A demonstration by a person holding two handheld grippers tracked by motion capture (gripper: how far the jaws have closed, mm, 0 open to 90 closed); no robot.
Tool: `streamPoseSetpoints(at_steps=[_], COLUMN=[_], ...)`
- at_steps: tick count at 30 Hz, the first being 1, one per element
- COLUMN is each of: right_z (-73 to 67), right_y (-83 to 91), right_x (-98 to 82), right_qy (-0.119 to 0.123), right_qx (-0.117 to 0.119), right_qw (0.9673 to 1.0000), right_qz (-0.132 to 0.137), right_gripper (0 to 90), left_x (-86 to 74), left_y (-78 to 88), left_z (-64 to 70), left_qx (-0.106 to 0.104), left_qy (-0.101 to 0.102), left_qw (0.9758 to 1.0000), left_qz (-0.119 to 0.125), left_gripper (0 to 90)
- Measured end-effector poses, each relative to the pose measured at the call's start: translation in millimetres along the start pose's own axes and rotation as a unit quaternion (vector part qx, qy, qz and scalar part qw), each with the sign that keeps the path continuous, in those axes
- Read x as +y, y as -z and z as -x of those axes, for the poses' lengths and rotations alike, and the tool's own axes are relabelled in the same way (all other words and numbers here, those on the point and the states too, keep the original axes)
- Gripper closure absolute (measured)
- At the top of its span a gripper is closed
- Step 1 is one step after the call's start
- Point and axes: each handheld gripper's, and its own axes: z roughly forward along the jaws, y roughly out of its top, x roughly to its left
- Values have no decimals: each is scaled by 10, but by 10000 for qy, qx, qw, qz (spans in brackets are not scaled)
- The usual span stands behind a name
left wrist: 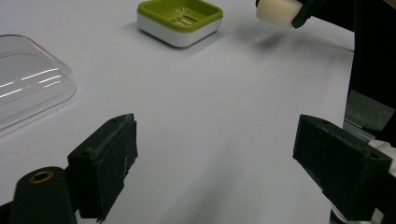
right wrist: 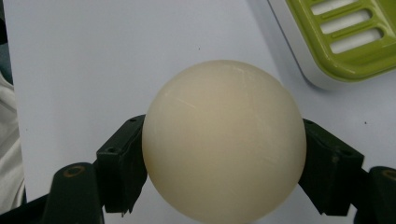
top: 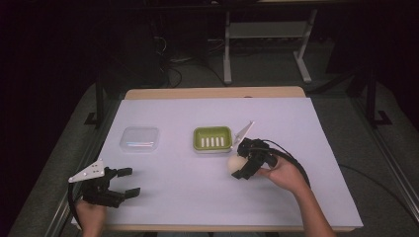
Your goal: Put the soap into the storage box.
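A: How is the right gripper [top: 241,165] seen to stand?

B: It is clamped on a cream soap bar [right wrist: 224,140], one black jaw pressed to each flank. In the right gripper view the bar is seen as a rounded oval, squeezed across its width. In the left gripper view [left wrist: 279,11] it is shown stubby and flat-ended, so its long axis cannot be fixed with certainty; it seems to be laid roughly level, along the gripper's own line.

A: And where is the bar held?

B: It is held above the white tabletop [top: 188,182], just in front of the right corner of the green soap dish [top: 213,138], near it but not touching. A faint shadow is cast on the tabletop beneath it.

A: The left gripper [top: 125,181]?

B: Its jaws are spread wide, with nothing between them. It is kept low at the near left of the tabletop, well apart from the dish. A clear plastic lid [top: 140,139] is seen beyond it, left of the dish, lying flat.
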Motion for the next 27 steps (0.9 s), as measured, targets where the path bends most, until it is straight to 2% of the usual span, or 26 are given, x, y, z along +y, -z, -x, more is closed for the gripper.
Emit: streamPoseSetpoints(at_steps=[8, 16, 21, 27], right_z=[47, 68, 103, 134], right_y=[-2, 21, 31, 30], right_x=[86, 174, 221, 288], right_qy=[10, 38, 35, 4], right_qx=[81, 57, 87, 103], right_qw=[10000, 10000, 9999, 9999], right_qz=[57, 27, 99, 36], right_gripper=[243, 243, 243, 243], left_x=[-3, -2, -2, -3], left_y=[2, 10, 10, 11], left_z=[0, -5, -4, -6], left_qx=[13, 20, 16, 20], left_qy=[31, 18, 18, 22], left_qw=[10000, 10000, 10000, 10000], left_qz=[4, -5, 8, 17], left_gripper=[131, 131, 131, 131])
